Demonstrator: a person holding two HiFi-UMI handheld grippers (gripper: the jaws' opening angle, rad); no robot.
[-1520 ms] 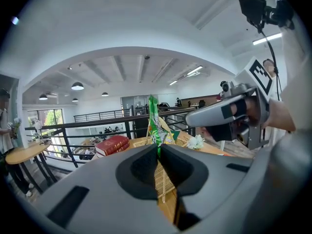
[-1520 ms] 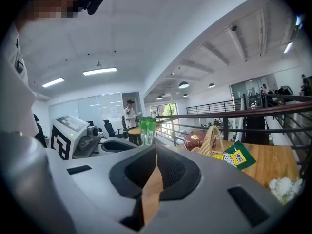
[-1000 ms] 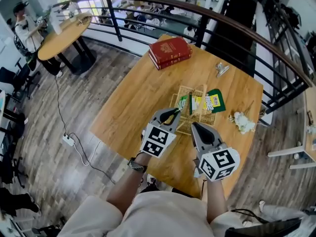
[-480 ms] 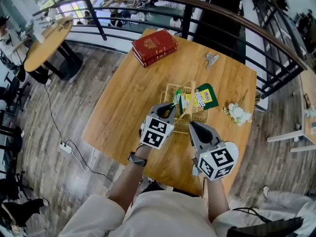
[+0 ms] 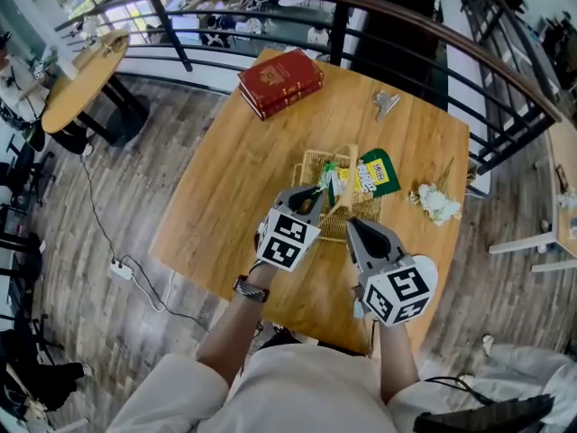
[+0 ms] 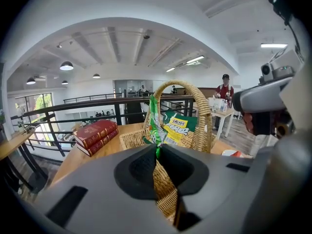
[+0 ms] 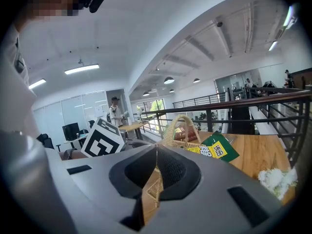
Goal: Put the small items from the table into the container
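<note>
Right tongs (image 7: 156, 149) pressed together, nothing caught between them. Just past the tips stands the wicker basket (image 7: 181, 130), with a green-and-yellow packet (image 7: 218, 151) poking out on its right (label facing us). A fluffy white bunch (image 7: 277, 178) lies on the desk (image 7: 258, 152).

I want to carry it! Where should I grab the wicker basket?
Probably the top of its arched handle, coming from above: it stands upright over the basket, clear of the snack packets, and looks slim enough for a gripper.
</note>
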